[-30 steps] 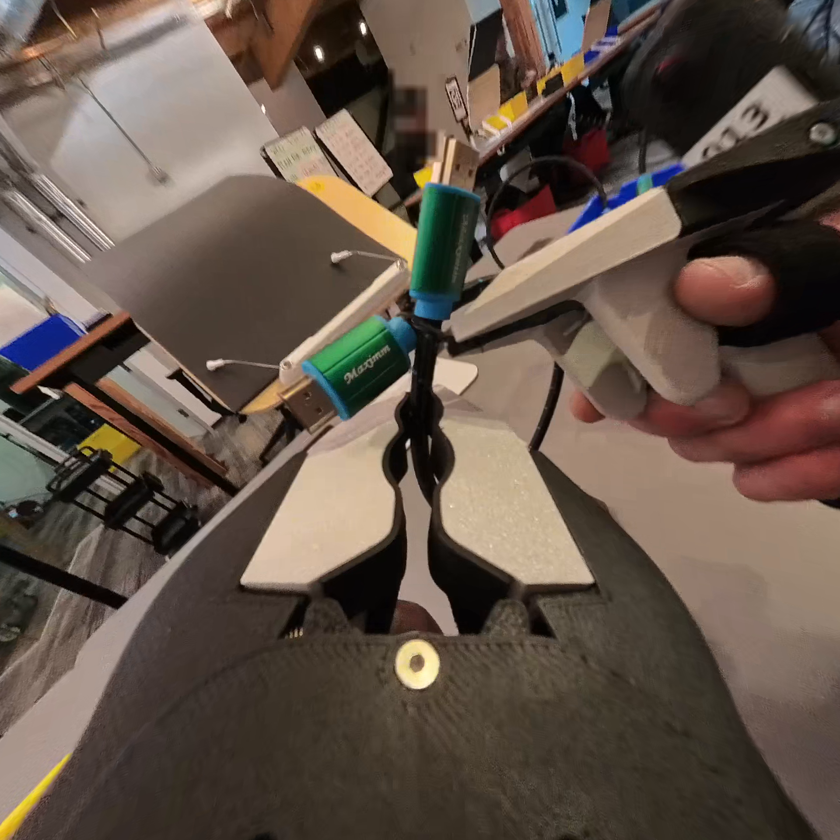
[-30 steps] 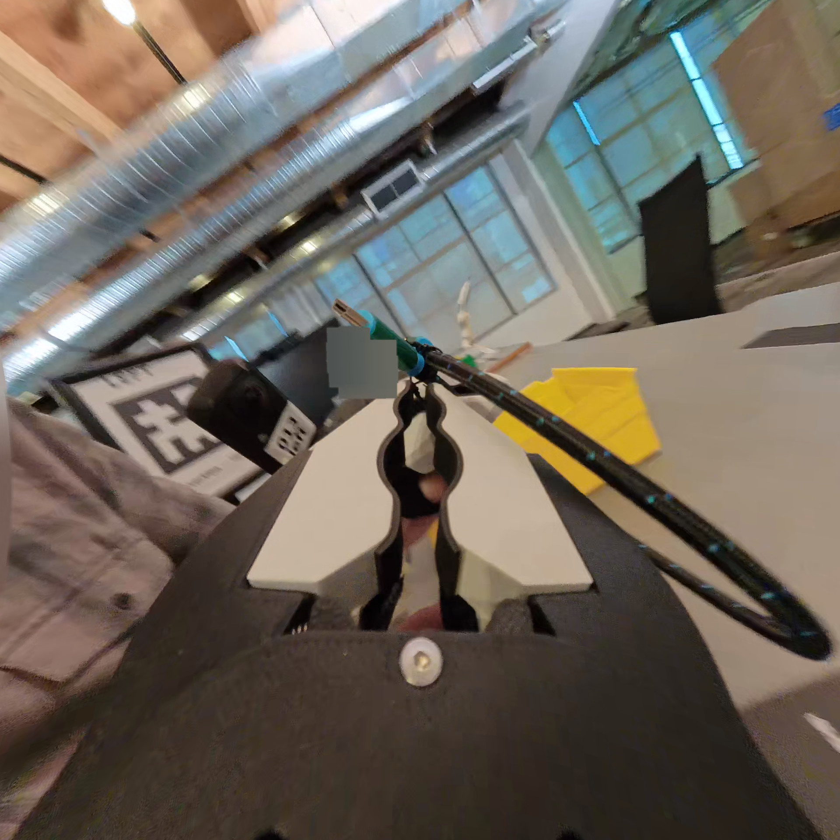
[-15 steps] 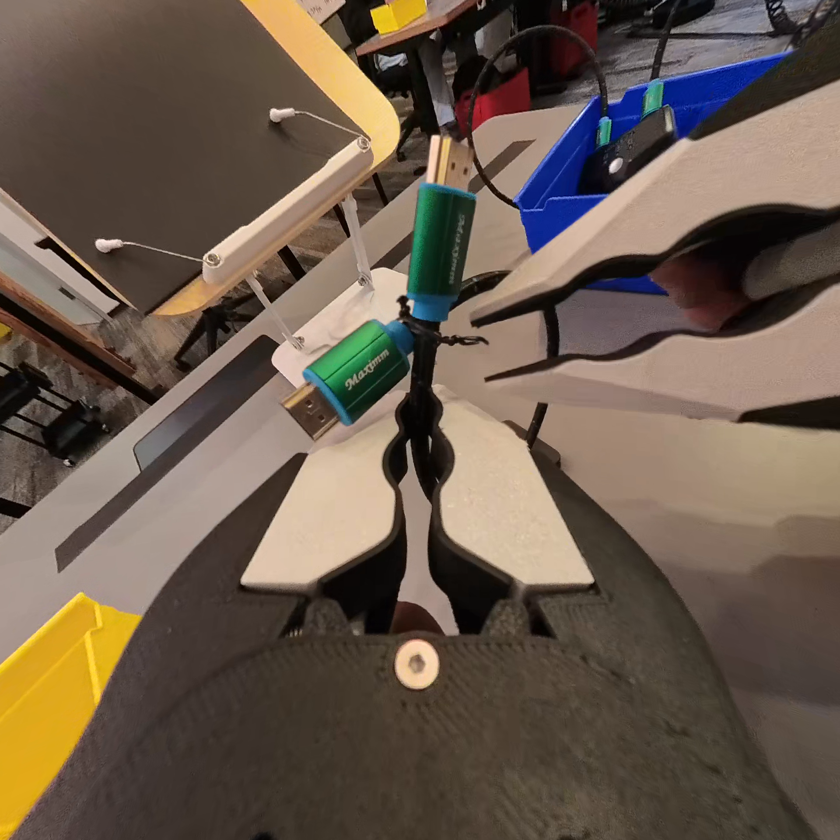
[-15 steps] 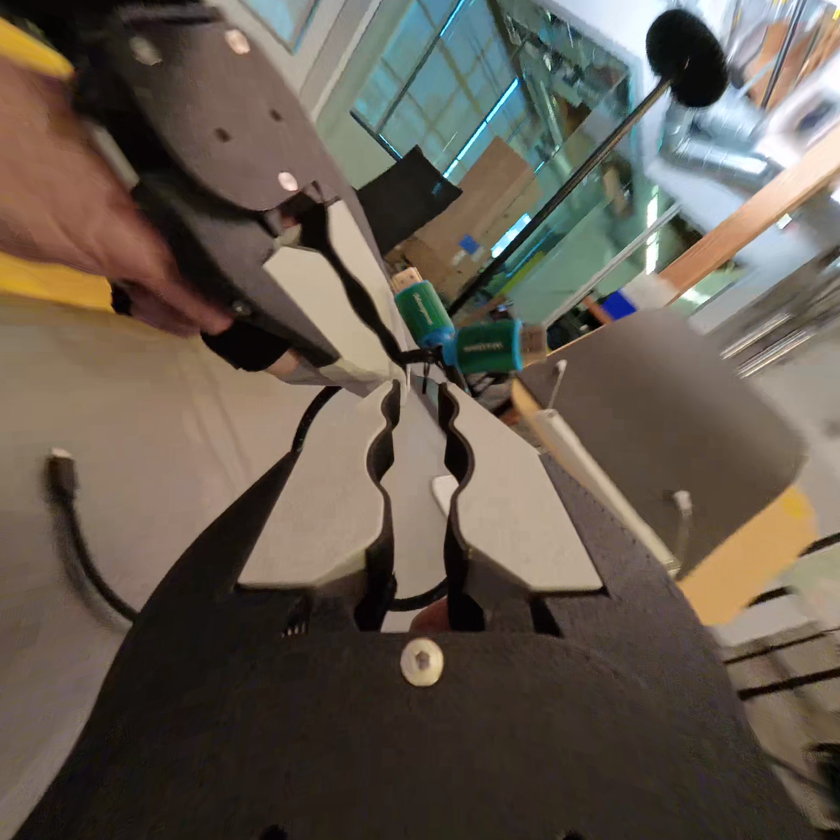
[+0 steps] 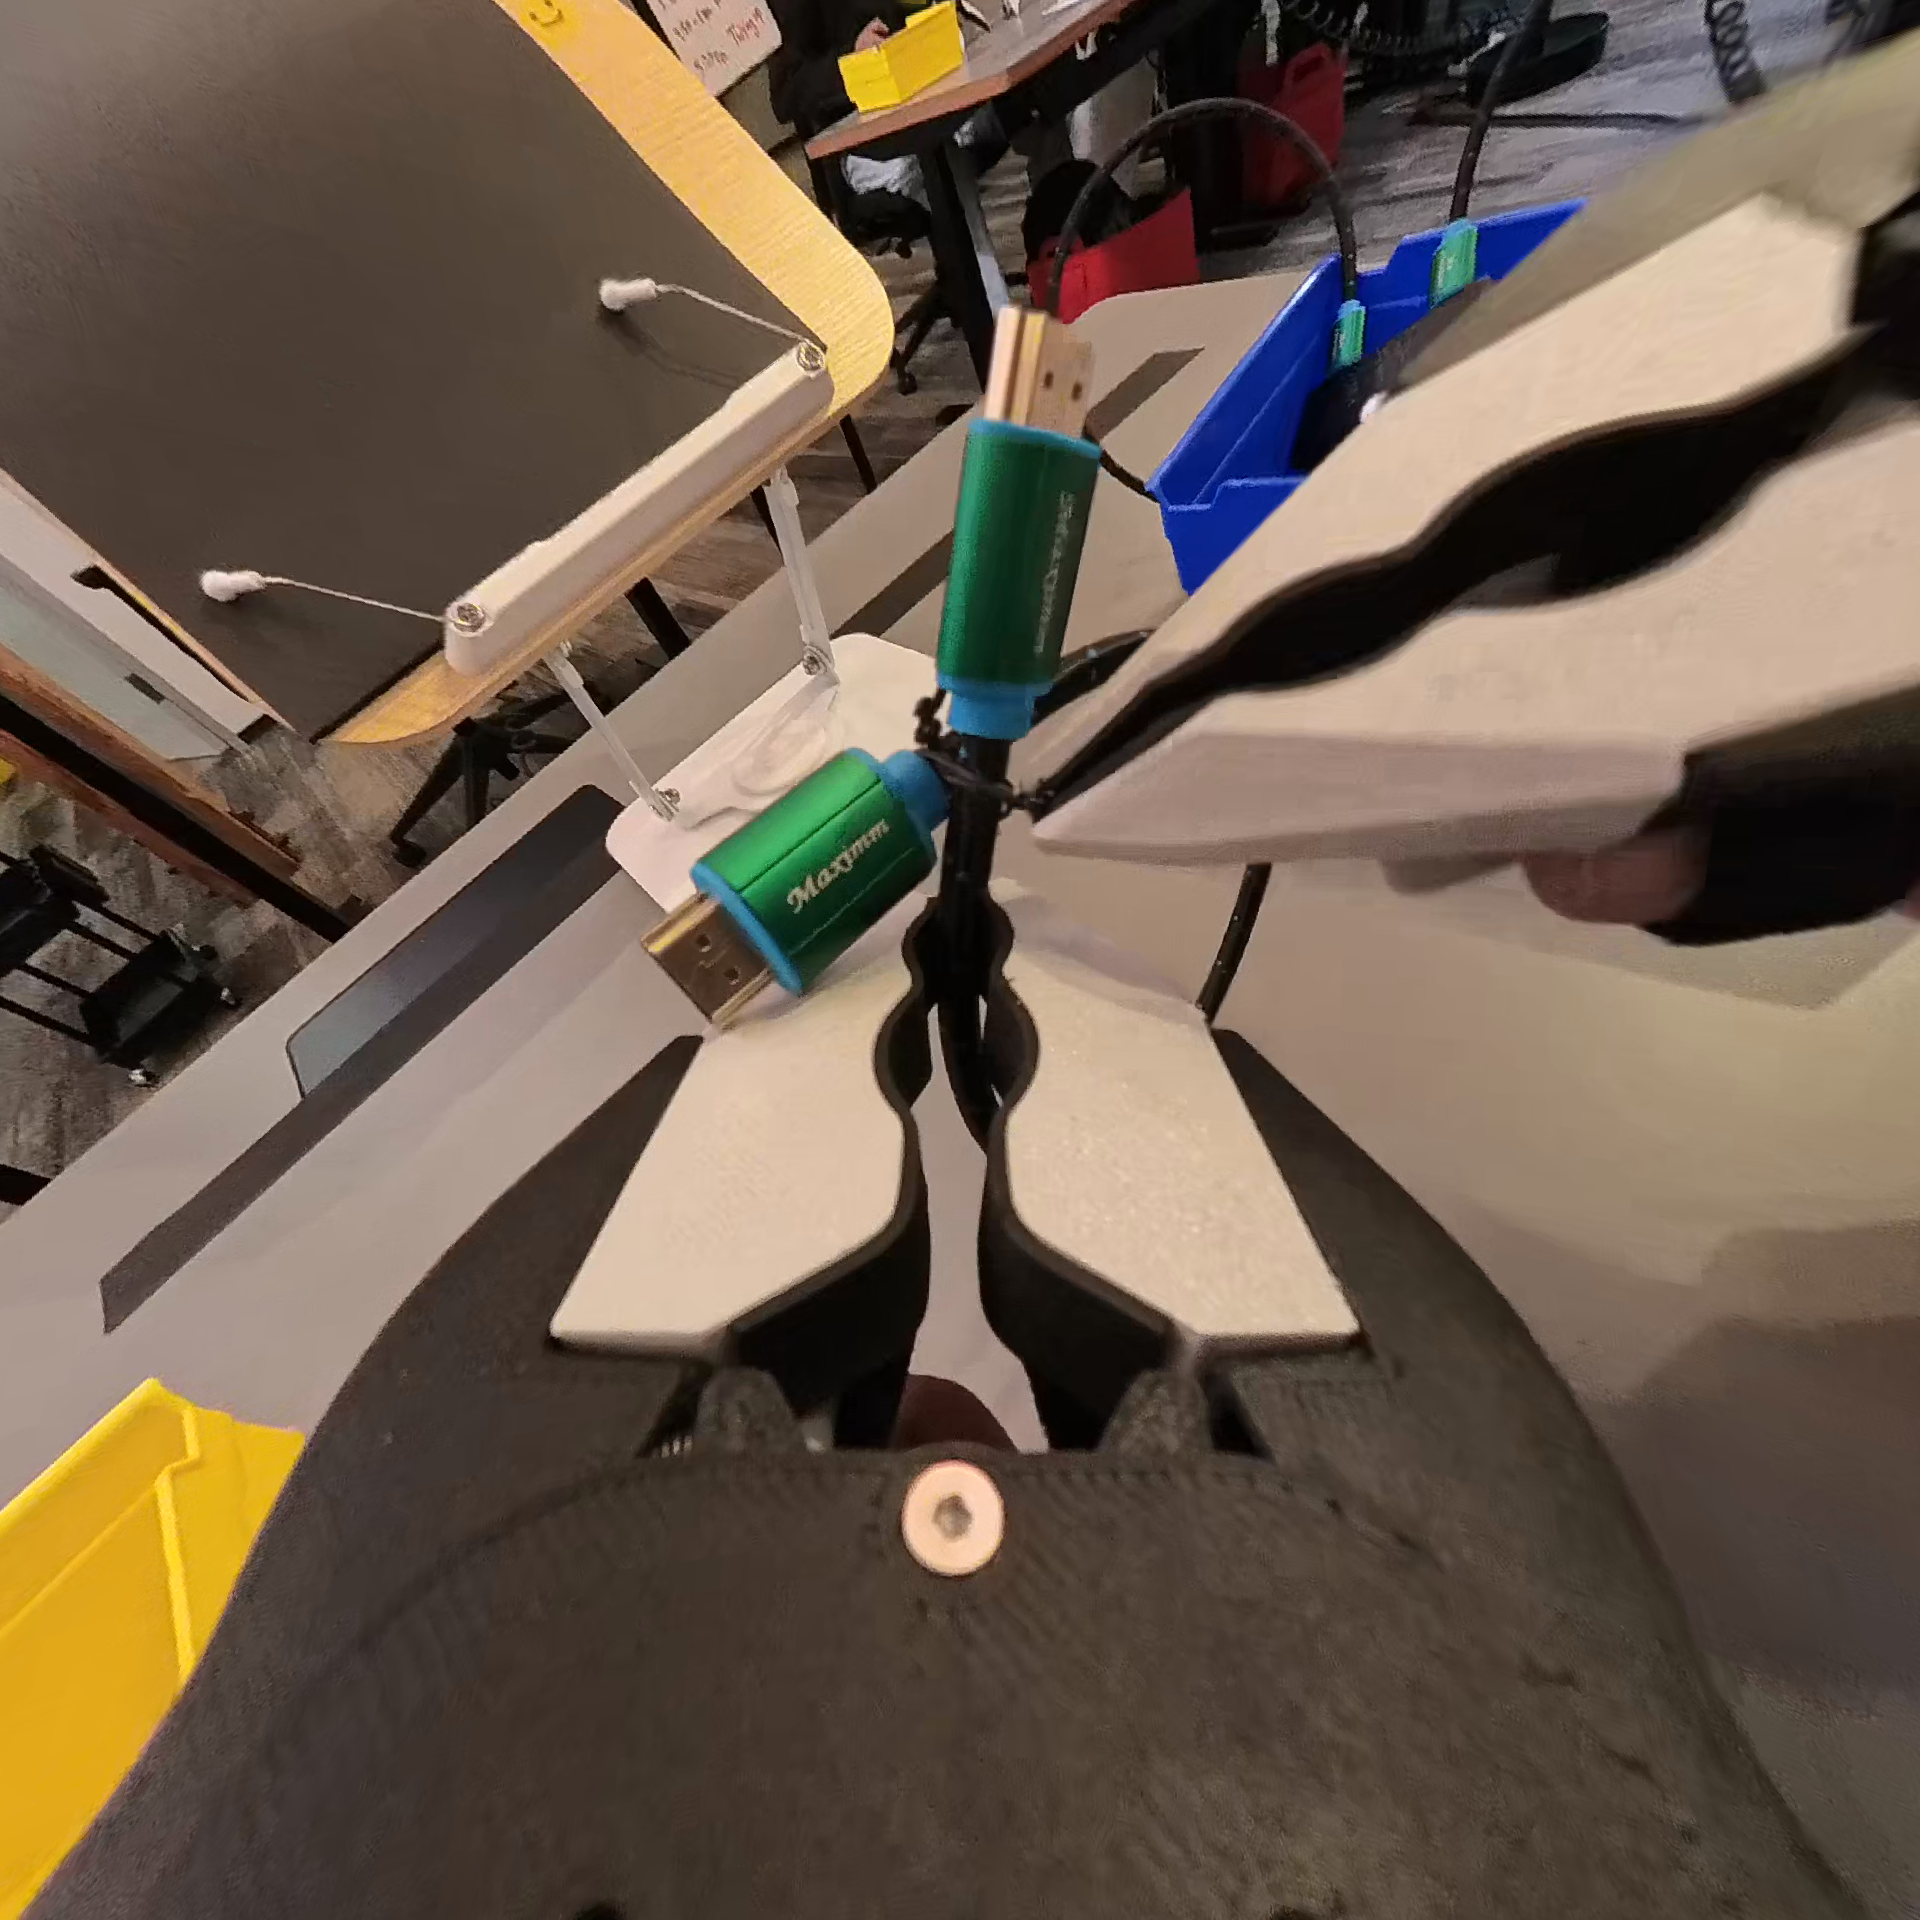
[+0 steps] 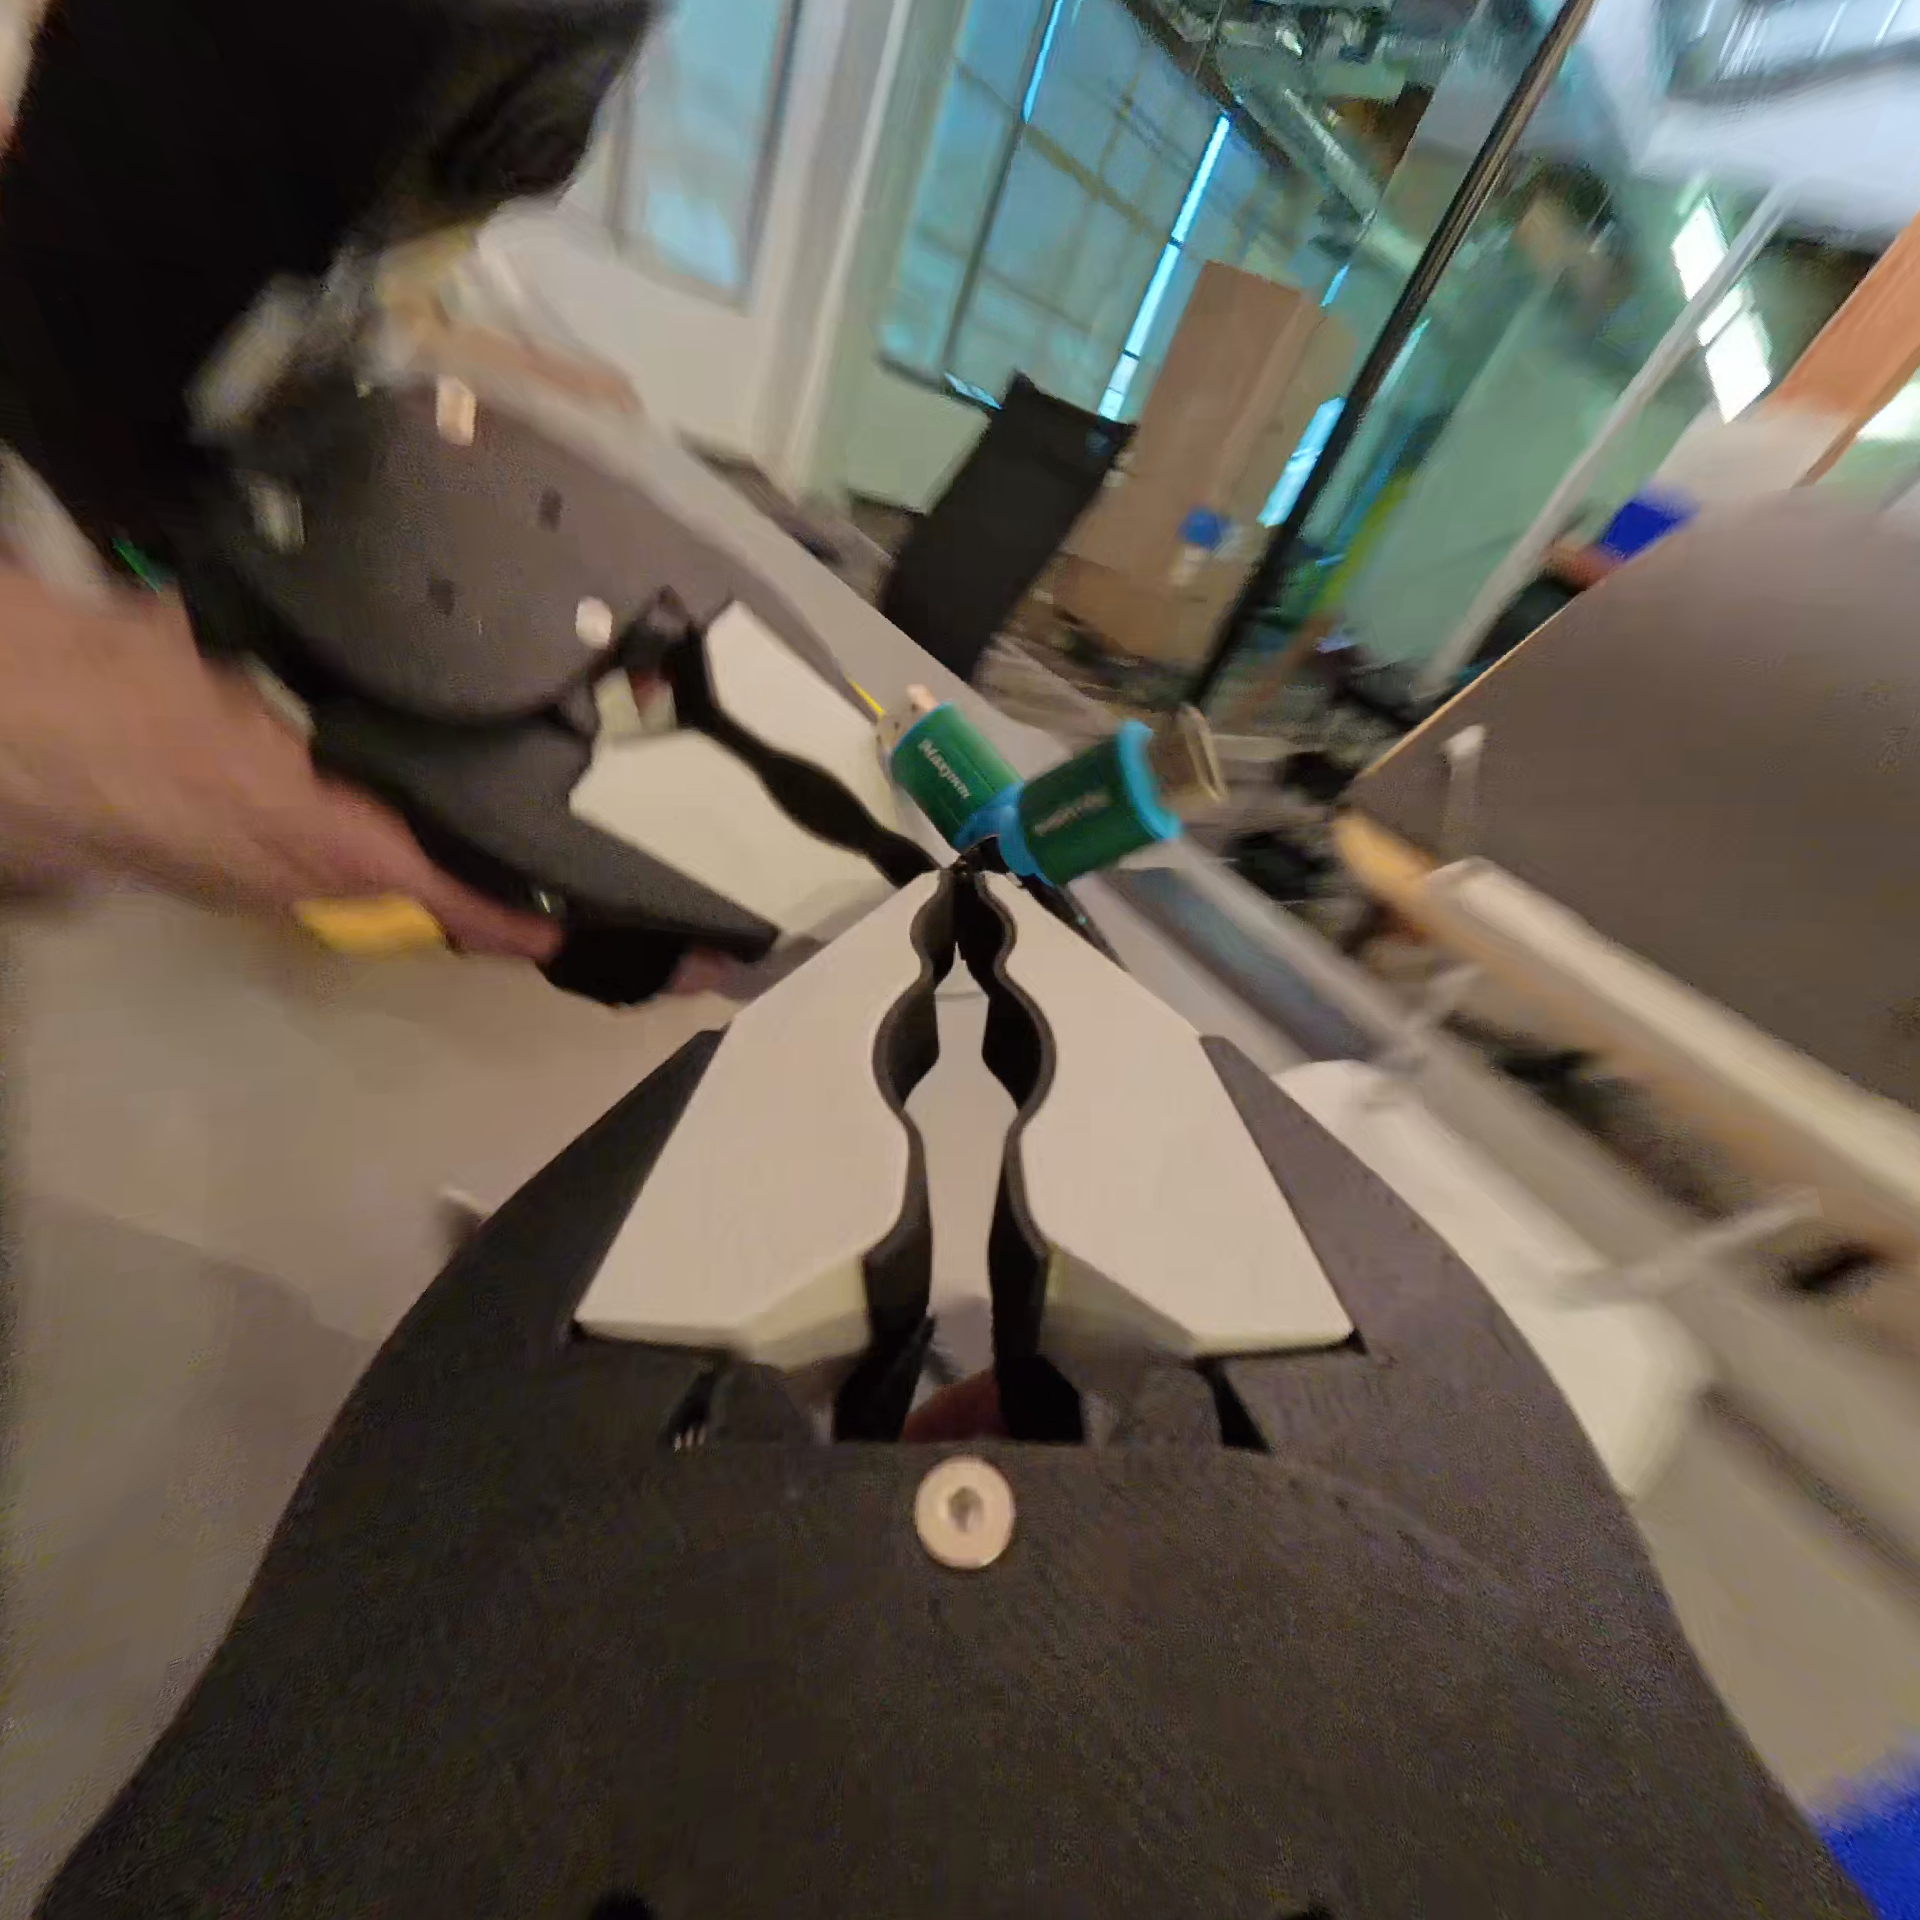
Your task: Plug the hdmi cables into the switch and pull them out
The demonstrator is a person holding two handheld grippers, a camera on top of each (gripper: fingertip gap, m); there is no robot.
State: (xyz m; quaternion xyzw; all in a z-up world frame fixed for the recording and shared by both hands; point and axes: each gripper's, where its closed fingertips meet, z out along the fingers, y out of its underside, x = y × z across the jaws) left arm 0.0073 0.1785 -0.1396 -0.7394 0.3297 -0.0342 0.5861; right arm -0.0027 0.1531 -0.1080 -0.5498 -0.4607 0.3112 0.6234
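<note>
My left gripper (image 5: 961, 935) is shut on a bundled black HDMI cable (image 5: 961, 862) and holds it above the grey table. Two green plugs with blue collars stick out past the fingertips: one points up (image 5: 1013, 561), the other down-left (image 5: 816, 883). A thin black tie (image 5: 971, 784) binds the cable just below them. My right gripper (image 6: 961, 883) comes in from the right in the left wrist view (image 5: 1039, 816). Its tips are closed on the tail of that tie. Both plugs show in the right wrist view (image 6: 1091, 816).
A blue bin (image 5: 1247, 457) stands behind at the right with a dark box and green plugs (image 5: 1351, 332) in it, partly hidden. A yellow bin (image 5: 83, 1558) is at the lower left. A white stand (image 5: 769, 748) carries a tilted dark board (image 5: 312, 312).
My right gripper let go of a cable, swung round to face the left gripper and closed its tips at the tie. The left gripper kept its hold and tipped down toward the table.
</note>
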